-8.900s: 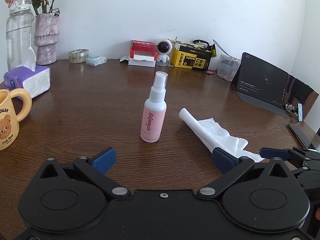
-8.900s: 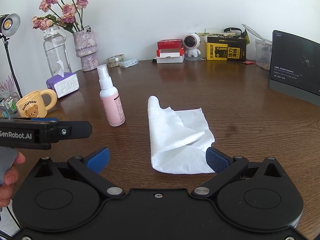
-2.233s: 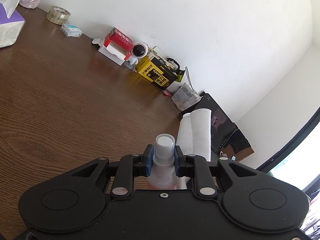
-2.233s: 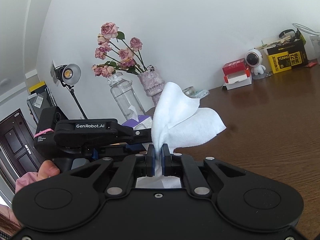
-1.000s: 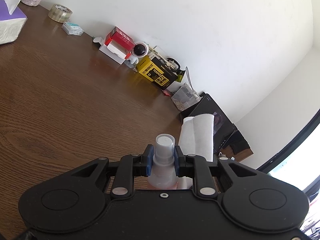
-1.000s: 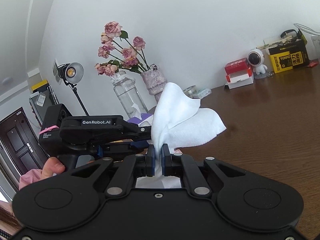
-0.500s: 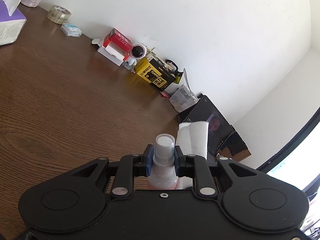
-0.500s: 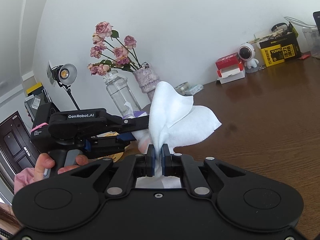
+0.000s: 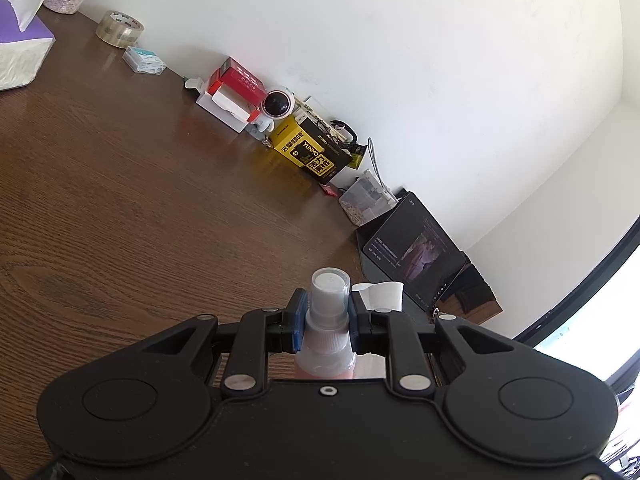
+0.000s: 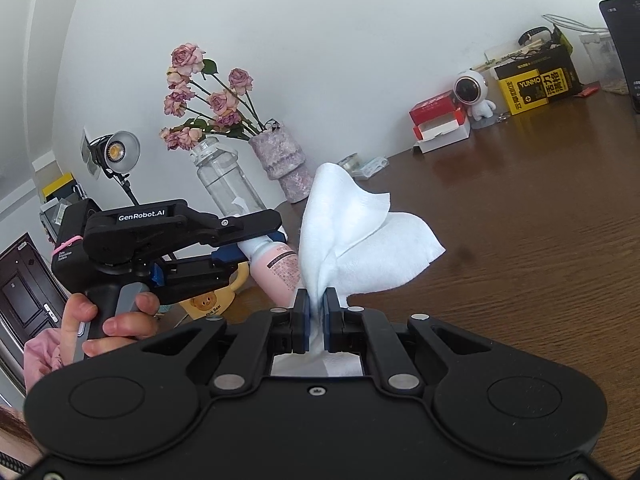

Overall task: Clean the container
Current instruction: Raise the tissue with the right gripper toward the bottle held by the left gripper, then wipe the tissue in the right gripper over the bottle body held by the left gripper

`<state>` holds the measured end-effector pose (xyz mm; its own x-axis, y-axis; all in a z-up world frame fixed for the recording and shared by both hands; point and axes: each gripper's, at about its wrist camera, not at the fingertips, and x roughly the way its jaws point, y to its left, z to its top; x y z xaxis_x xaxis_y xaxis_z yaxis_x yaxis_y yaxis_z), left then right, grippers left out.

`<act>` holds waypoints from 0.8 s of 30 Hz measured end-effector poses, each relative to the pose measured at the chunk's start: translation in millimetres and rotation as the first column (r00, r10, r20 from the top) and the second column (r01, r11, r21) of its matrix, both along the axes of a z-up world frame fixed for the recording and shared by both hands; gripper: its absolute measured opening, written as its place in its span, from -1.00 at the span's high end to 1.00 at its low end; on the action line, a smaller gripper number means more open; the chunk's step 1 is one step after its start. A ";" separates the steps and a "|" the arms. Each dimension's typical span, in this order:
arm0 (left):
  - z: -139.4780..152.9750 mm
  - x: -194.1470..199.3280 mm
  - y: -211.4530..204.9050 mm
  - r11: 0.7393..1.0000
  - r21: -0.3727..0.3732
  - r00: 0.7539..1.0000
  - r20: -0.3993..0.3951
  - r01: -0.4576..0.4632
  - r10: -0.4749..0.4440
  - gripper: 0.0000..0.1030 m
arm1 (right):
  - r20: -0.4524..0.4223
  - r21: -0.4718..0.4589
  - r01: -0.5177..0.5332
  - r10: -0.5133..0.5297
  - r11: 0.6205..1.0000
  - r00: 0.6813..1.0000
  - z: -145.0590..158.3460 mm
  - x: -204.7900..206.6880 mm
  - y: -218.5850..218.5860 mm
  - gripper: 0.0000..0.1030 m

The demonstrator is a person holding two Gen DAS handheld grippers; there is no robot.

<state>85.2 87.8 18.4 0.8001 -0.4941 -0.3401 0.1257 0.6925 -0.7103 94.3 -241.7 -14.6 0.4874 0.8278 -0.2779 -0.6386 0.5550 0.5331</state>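
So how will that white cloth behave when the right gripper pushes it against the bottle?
Probably floppy: the cloth, pinched in the right gripper, fans out in loose folds above the pads. It looks light, holding that shape unsupported. It will likely drape over the bottle rather than press firmly, so rubbing may need several passes.

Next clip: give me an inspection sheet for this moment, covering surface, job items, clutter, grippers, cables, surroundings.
Surface: brown wooden table, bare in the middle.
Job's things: pink spray bottle lifted off the table, gripped at its neck; white cloth held up beside it.
Clutter: tape roll, purple tissue box, red-and-white box, astronaut figure, yellow box, bear mug, vase of roses, clear water bottle, tablet.
Grippers: left gripper shut on the bottle; right gripper shut on the cloth.
Cables: white wire by the wall.
Surroundings: white wall, studio lamp, dark door.
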 end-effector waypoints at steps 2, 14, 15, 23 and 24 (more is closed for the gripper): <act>-0.2 0.4 -0.3 1.000 0.001 1.000 -0.001 0.000 0.000 0.59 | 0.008 0.000 -0.007 0.007 1.000 1.000 2.4 -1.1 2.1 0.88; -1.5 2.3 -3.9 1.000 0.007 1.000 -0.005 0.006 -0.006 0.59 | 0.105 0.001 -0.083 0.082 0.997 0.991 25.8 -11.0 21.3 0.88; -1.8 2.5 -4.3 1.000 0.008 1.000 -0.005 0.006 -0.006 0.59 | 0.115 0.000 -0.092 0.091 0.996 0.989 27.8 -12.3 23.4 0.88; -2.4 2.2 -4.8 1.000 0.004 1.000 -0.005 0.008 -0.008 0.59 | 0.151 -0.017 -0.169 0.170 0.985 0.974 34.9 -20.6 40.0 0.88; -2.3 1.9 -4.6 1.000 0.003 1.000 -0.004 0.008 -0.008 0.59 | 0.151 -0.021 -0.172 0.173 0.985 0.973 34.5 -21.0 40.8 0.88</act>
